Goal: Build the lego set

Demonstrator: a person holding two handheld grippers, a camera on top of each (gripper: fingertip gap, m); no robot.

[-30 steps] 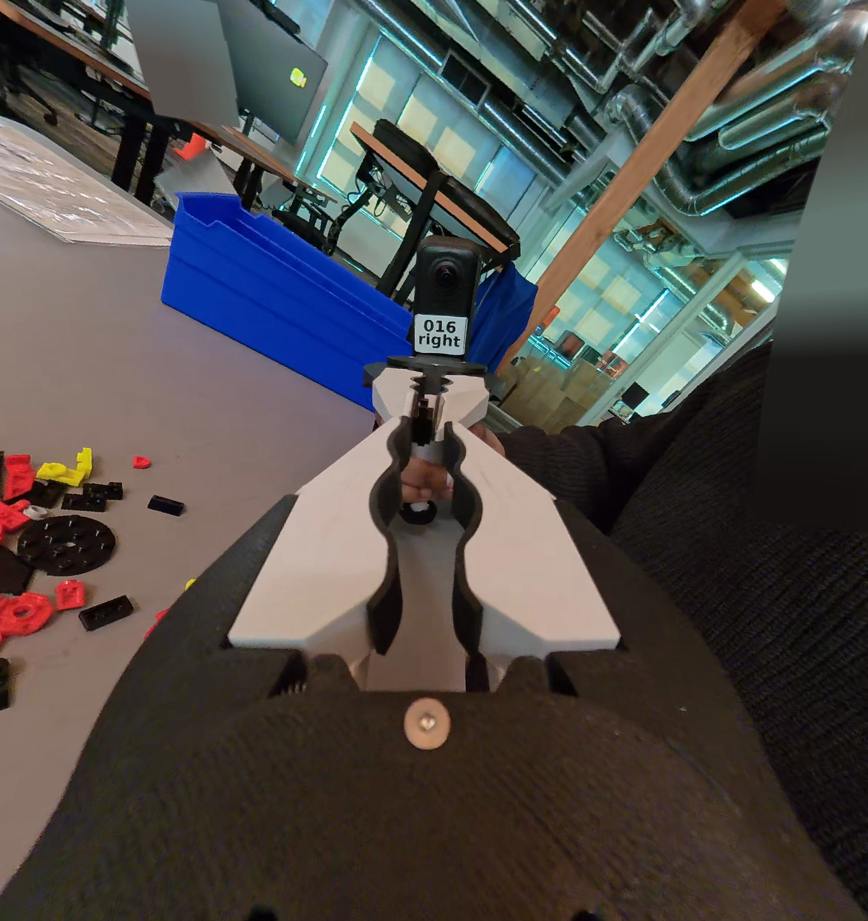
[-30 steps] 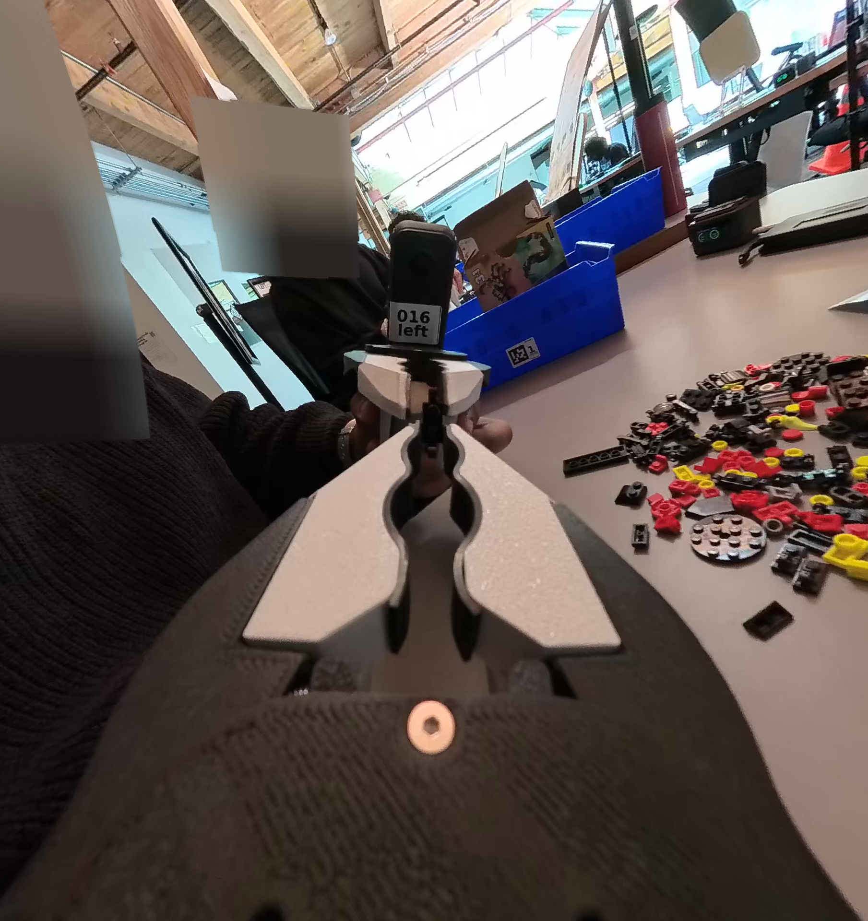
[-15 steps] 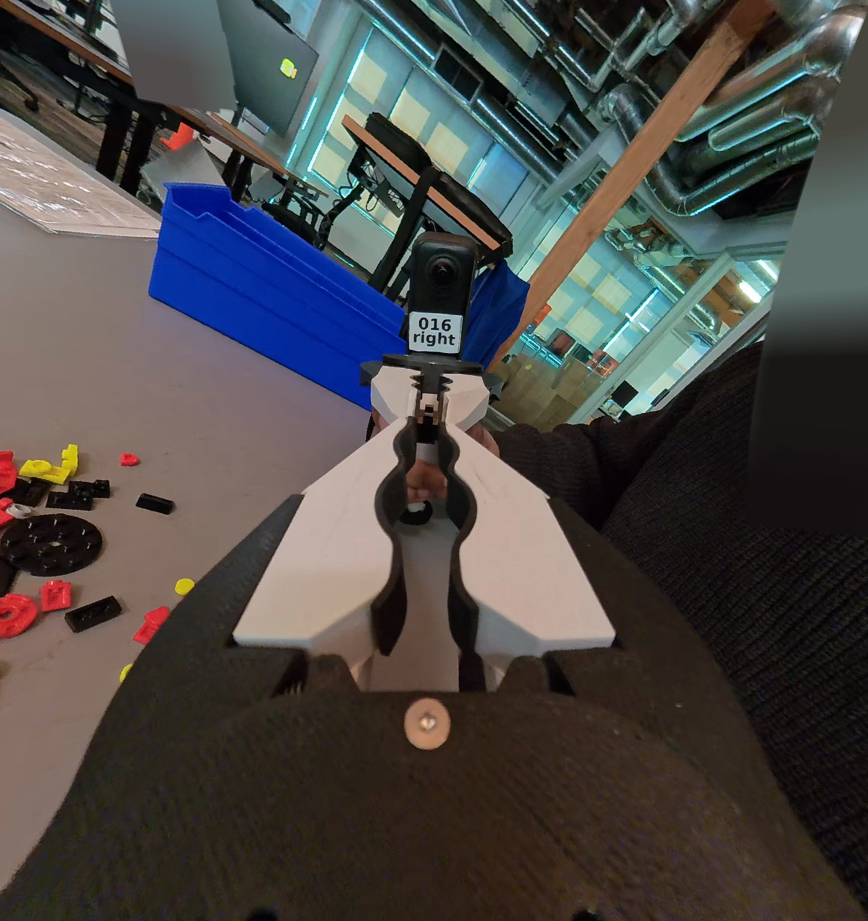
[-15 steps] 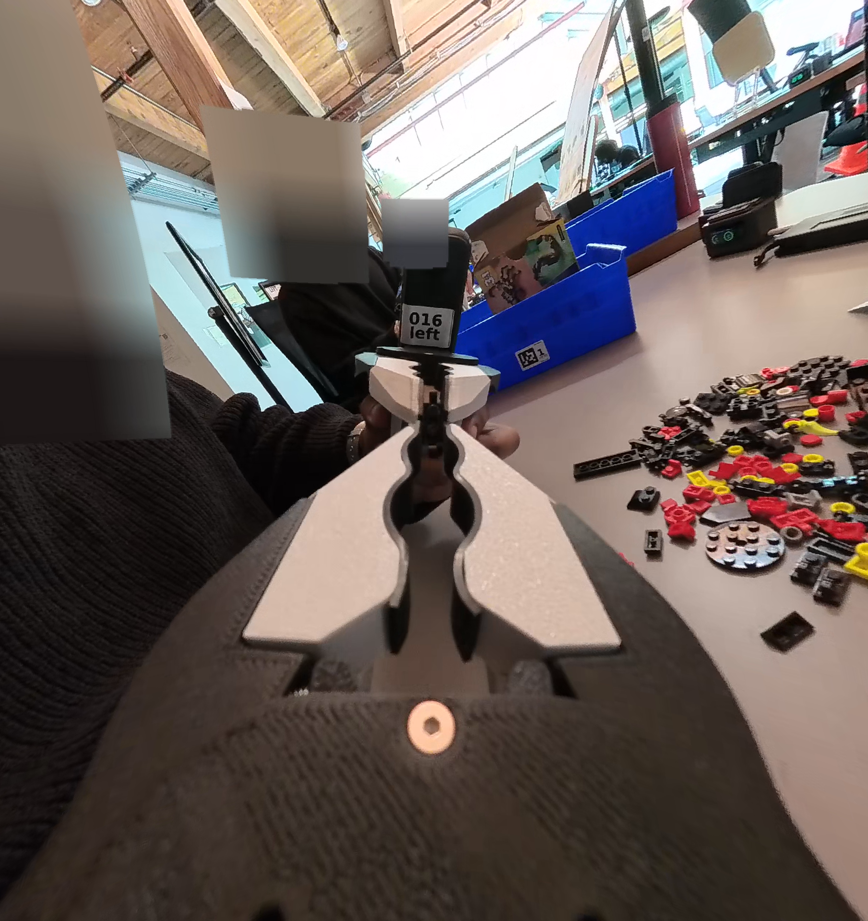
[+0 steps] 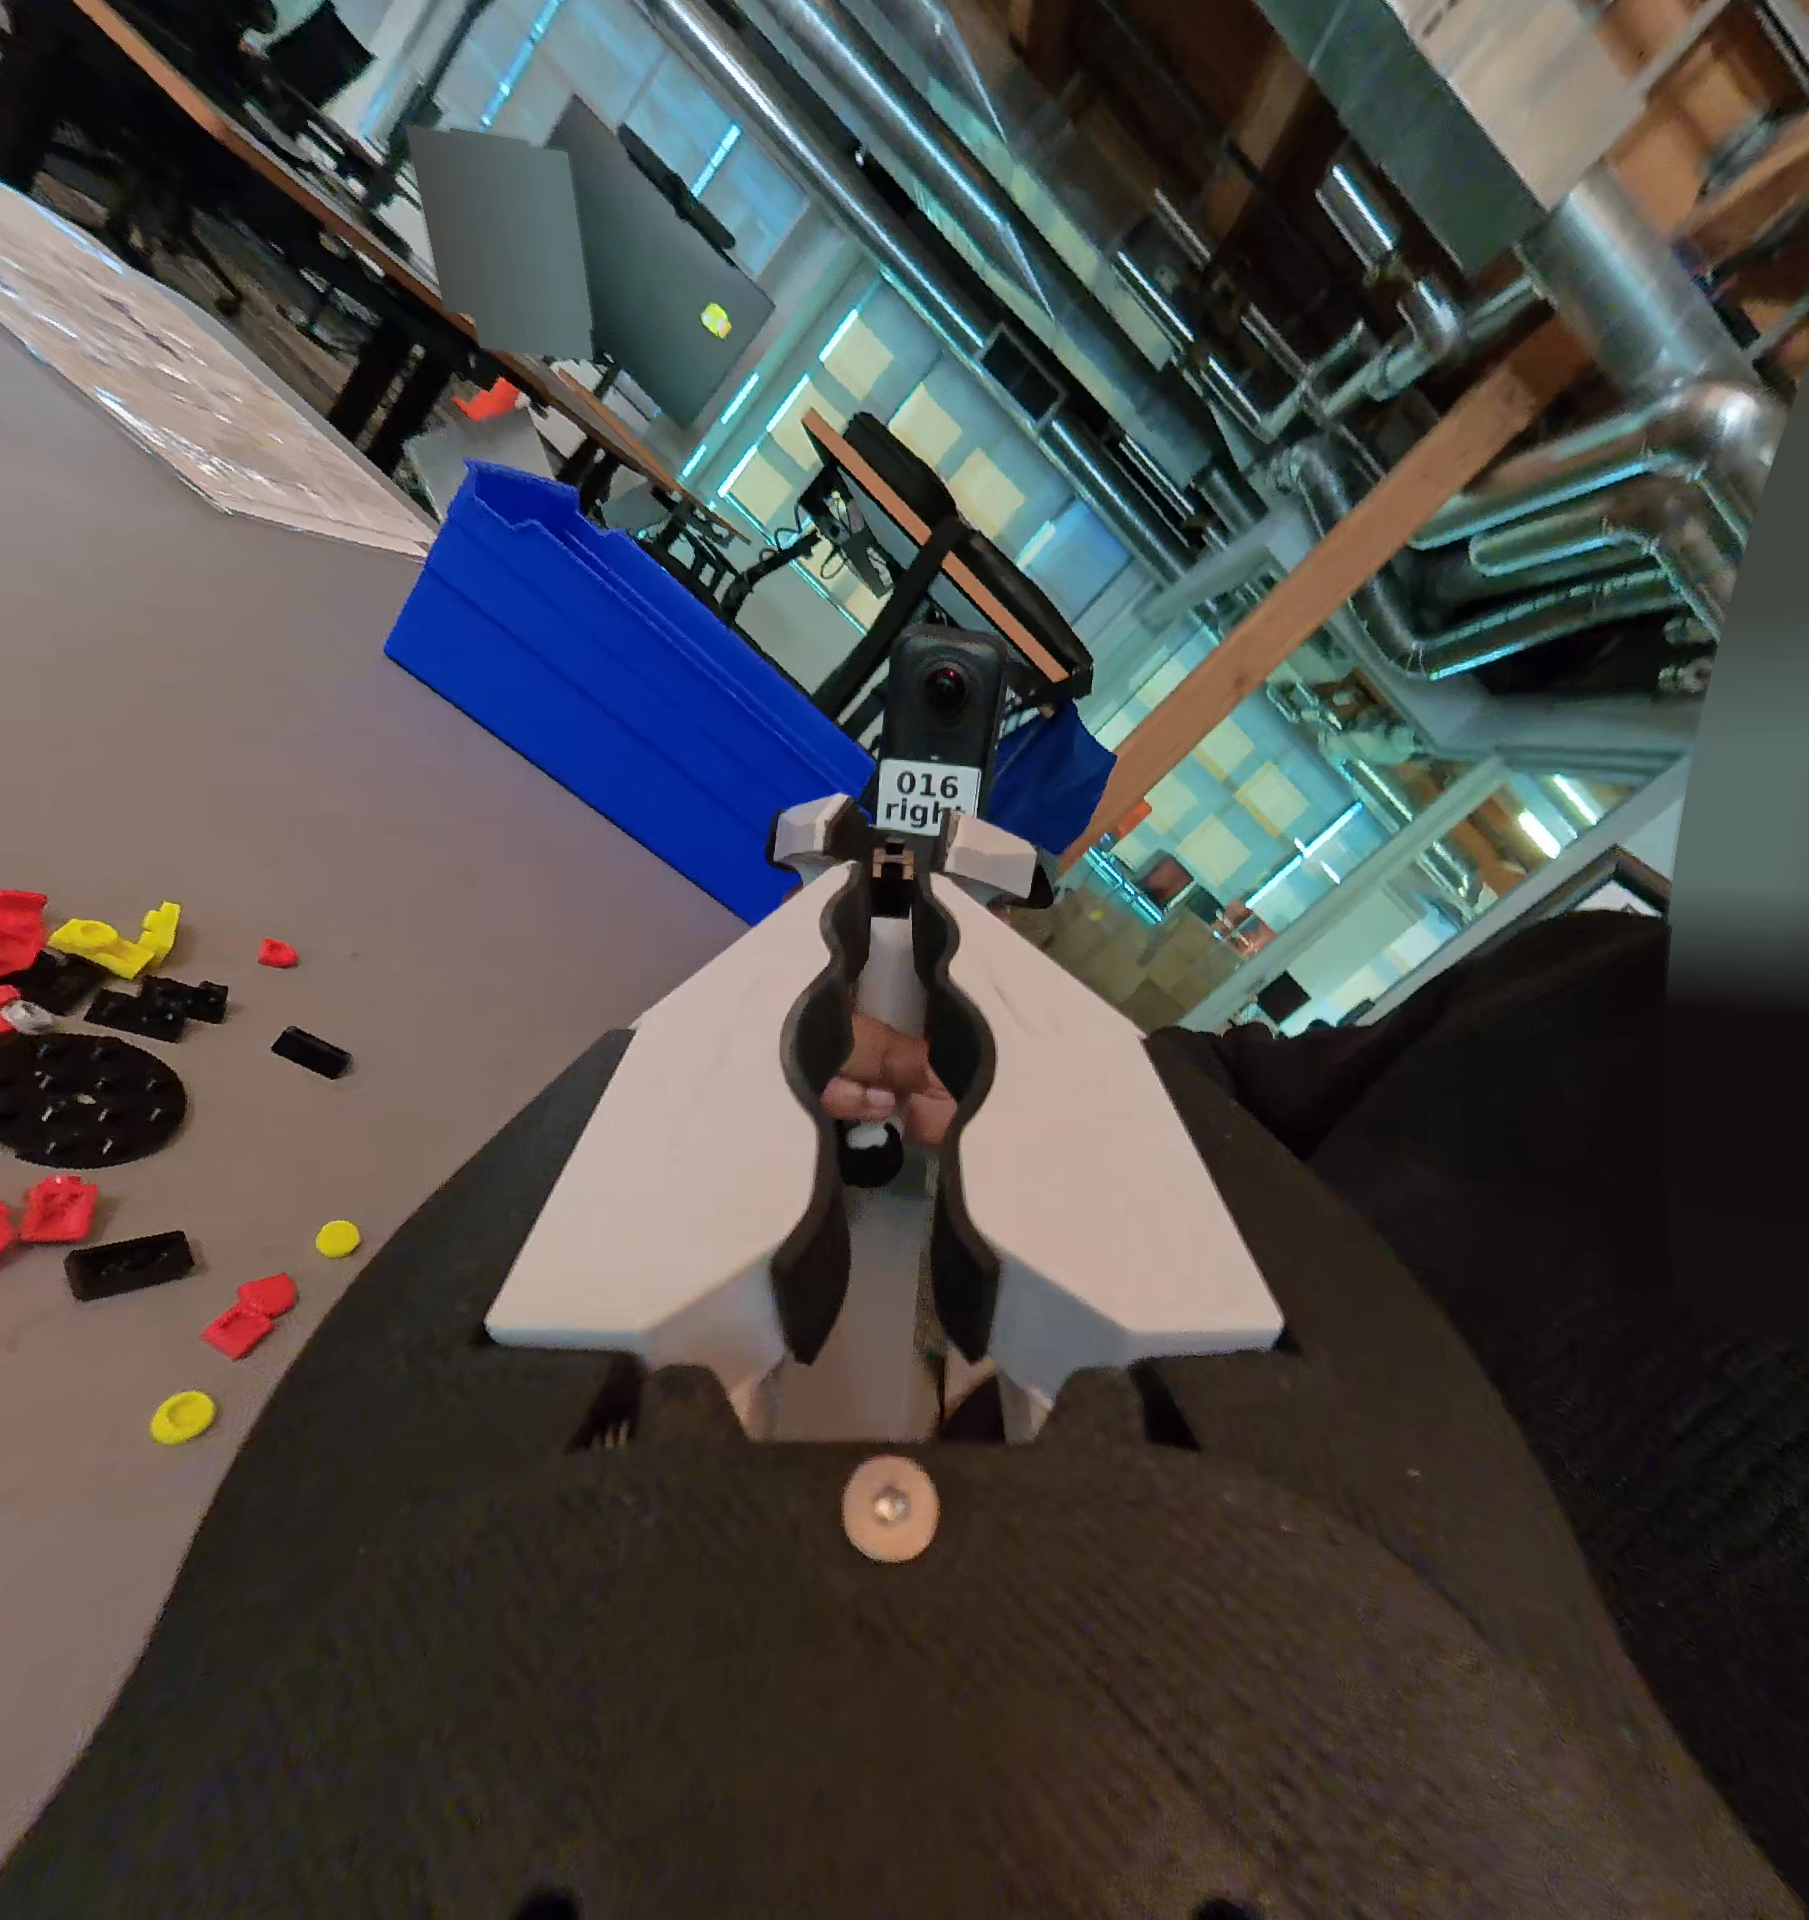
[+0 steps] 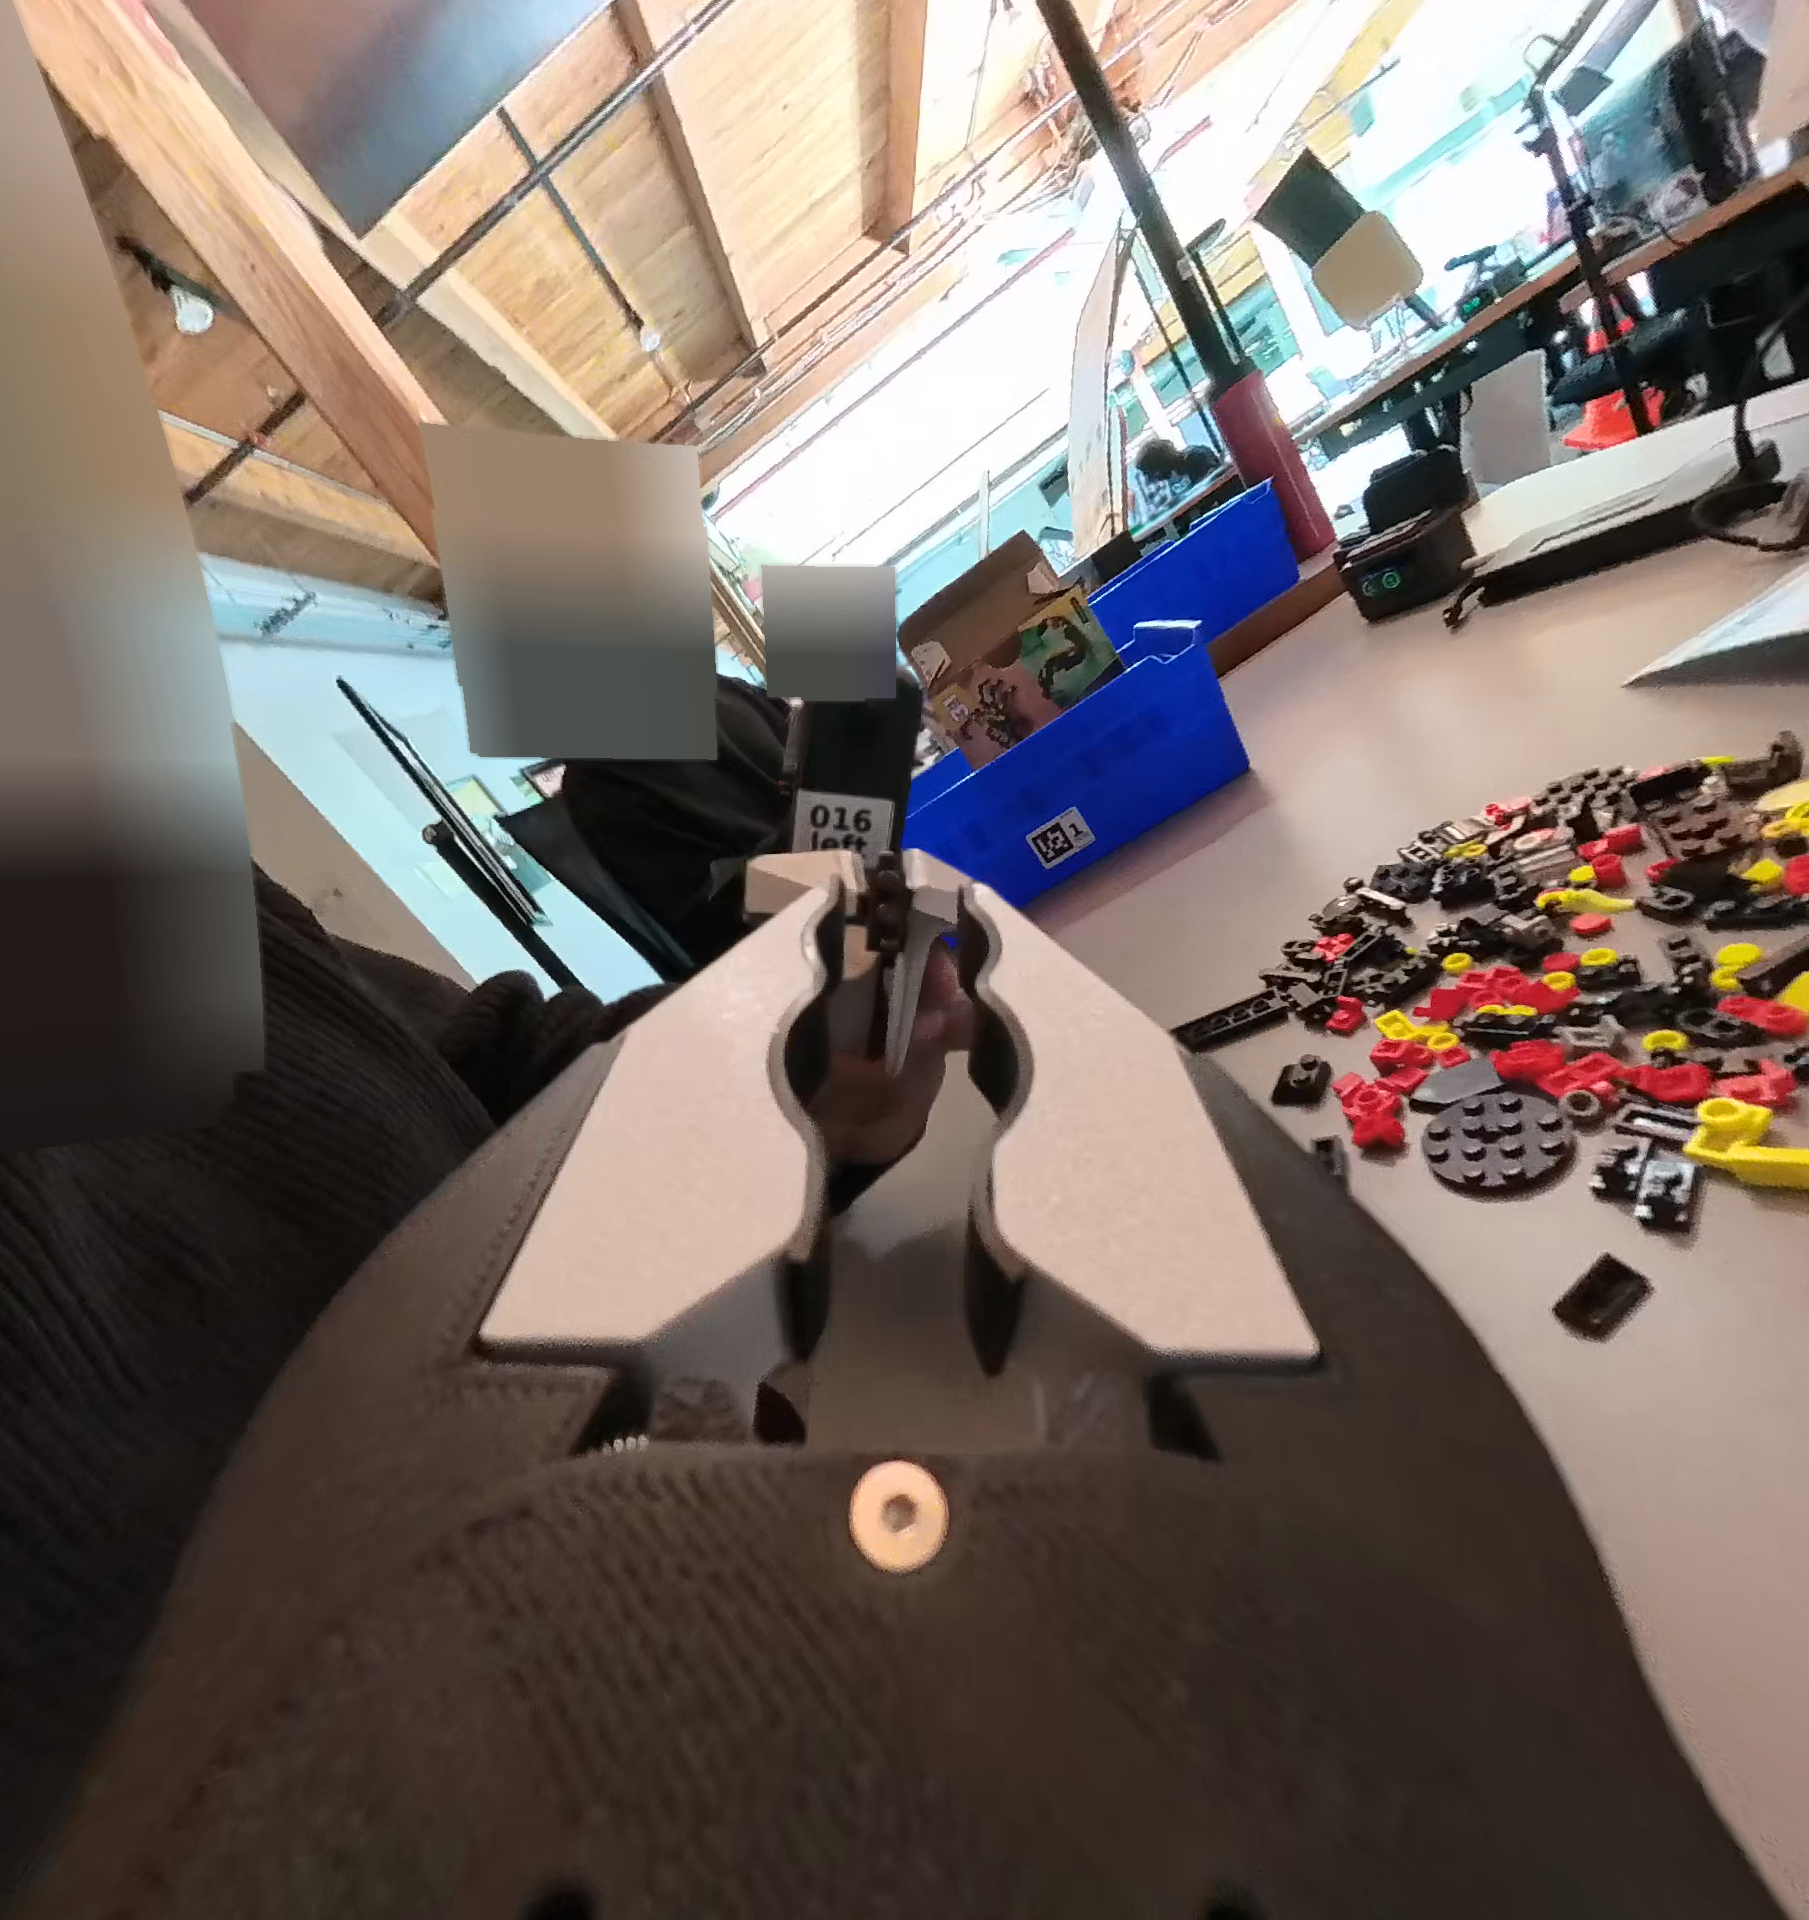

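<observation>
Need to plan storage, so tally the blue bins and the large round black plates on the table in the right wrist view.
Blue bins: 2
Large round black plate: 1
Total: 3

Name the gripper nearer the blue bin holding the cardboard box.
Left. The left gripper sits between the right gripper and the blue bin; the right one faces it from farther back.
</observation>
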